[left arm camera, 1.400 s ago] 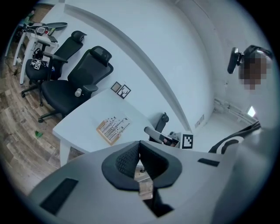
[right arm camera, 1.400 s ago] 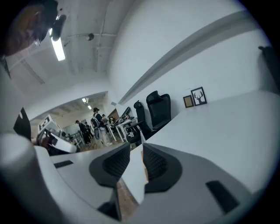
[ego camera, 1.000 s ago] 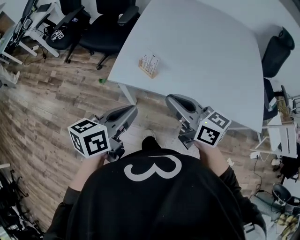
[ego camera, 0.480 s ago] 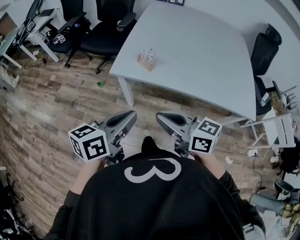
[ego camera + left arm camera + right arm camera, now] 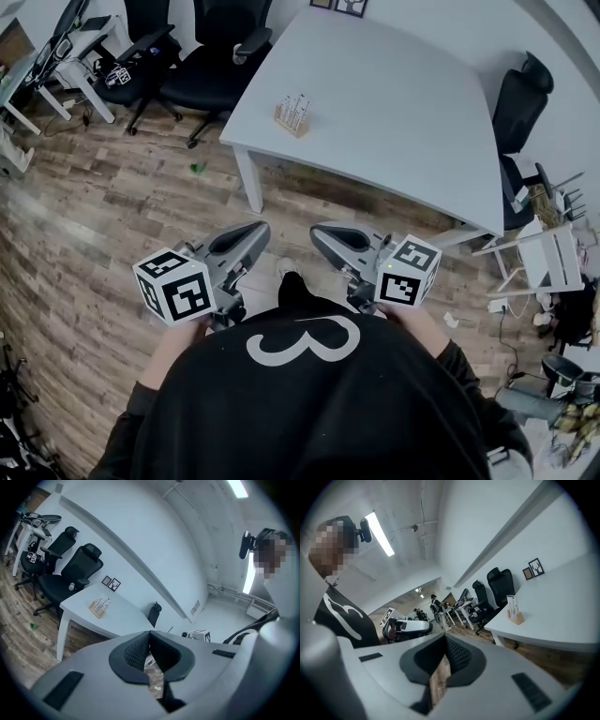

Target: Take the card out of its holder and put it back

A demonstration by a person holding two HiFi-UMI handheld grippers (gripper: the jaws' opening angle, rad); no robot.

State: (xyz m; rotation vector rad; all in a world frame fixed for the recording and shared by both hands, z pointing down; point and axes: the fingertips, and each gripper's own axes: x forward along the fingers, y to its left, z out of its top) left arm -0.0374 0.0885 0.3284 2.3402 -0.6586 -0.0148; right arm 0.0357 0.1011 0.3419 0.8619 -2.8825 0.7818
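A wooden card holder with white cards standing upright in it sits near the left edge of the white table. The holder also shows small in the left gripper view and in the right gripper view. Both grippers are held close to the person's chest above the wooden floor, well short of the table. My left gripper has its jaws together with nothing between them. My right gripper is likewise shut and empty.
Black office chairs stand beyond the table's left corner, and another chair is at its right side. Two small picture frames sit at the table's far edge. White desks stand far left, and clutter lies on the right.
The table and holder have slid further away in the head view. The right gripper has swung inward and lower, toward the left one. The left gripper has barely shifted.
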